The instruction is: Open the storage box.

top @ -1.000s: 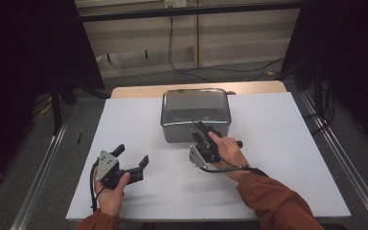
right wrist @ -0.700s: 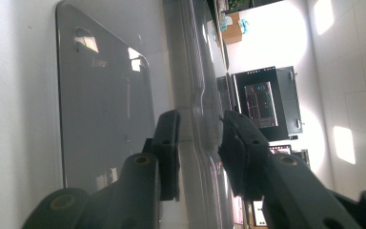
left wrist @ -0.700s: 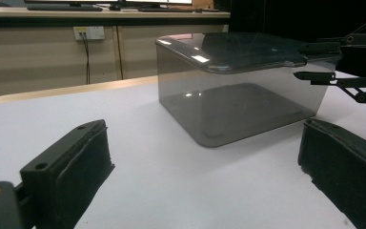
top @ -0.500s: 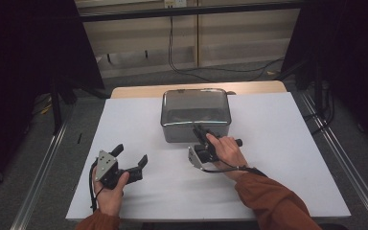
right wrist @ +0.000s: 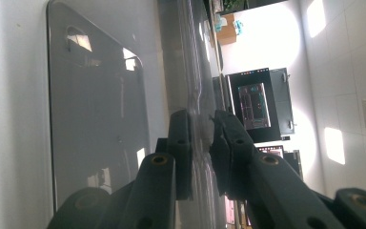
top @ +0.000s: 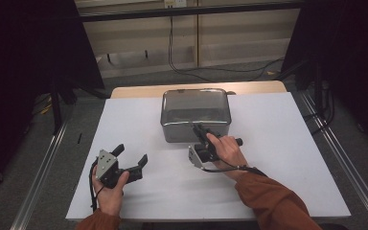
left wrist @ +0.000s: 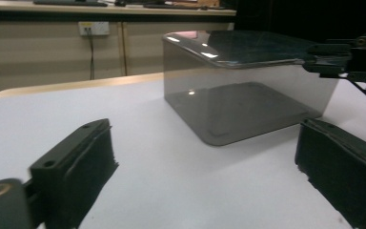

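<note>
A: Where's the box?

B: The clear plastic box sits on the white table toward its far edge, about midway across, long axis running side to side. It has smoky see-through walls, rounded corners and a glossy rim that flares outward.

A: And the hands?

B: The right gripper is much the nearer. It reaches forward from the near side and its jaws are clamped on the box's near rim (the right gripper view shows the thin plastic lip pinched between the two black pads). The left gripper rests near the table's front left corner, well apart from the box, jaws spread wide and gripping nothing.

A: Which way is the box from that one?

B: Ahead and to its right; in the left gripper view the box stands beyond the open ribbed jaws, with the right gripper at its rim

A: So any pull or lift falls to the right hand?

B: I'd judge so
</note>
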Tool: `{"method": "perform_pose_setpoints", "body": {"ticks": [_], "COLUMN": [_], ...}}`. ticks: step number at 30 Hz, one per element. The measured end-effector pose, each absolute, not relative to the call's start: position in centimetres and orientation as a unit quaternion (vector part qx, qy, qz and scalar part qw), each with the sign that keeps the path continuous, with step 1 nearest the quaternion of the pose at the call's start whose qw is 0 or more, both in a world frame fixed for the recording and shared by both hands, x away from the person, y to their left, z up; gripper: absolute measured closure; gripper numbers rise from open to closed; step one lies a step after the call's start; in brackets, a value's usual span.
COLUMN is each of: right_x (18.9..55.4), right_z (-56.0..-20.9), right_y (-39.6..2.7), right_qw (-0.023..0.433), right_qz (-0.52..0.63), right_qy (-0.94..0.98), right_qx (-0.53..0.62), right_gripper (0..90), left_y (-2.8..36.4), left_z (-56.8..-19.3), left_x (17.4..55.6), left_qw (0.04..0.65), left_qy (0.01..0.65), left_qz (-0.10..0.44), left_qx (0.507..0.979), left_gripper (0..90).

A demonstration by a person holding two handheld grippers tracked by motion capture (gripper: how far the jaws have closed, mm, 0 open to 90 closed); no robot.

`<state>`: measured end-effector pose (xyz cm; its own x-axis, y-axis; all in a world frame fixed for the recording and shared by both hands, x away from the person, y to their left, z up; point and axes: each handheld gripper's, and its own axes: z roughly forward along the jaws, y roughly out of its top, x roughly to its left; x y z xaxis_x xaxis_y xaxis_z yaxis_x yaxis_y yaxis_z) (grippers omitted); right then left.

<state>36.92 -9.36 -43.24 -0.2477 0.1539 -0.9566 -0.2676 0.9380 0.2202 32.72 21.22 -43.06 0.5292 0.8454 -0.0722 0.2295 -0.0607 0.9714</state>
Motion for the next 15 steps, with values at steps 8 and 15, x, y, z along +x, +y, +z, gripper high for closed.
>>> {"method": "perform_pose_setpoints", "body": {"ticks": [8,15], "right_x": [36.87,36.88], "right_z": [-43.15,-42.83], "right_y": [-9.41,-9.55], "right_qw": [0.615,0.618], "right_qz": [0.170,0.177], "right_qy": [0.769,0.765], "right_qx": [-0.038,-0.034], "right_gripper": [78.4,78.7], "left_y": [21.56,21.40], "left_z": [-42.91,-42.85], "left_x": [32.89,32.95], "left_qw": [0.570,0.576], "left_qy": [0.402,0.389], "left_qz": [0.267,0.248], "left_qx": [0.665,0.675], "left_gripper": [6.2,5.8]}}
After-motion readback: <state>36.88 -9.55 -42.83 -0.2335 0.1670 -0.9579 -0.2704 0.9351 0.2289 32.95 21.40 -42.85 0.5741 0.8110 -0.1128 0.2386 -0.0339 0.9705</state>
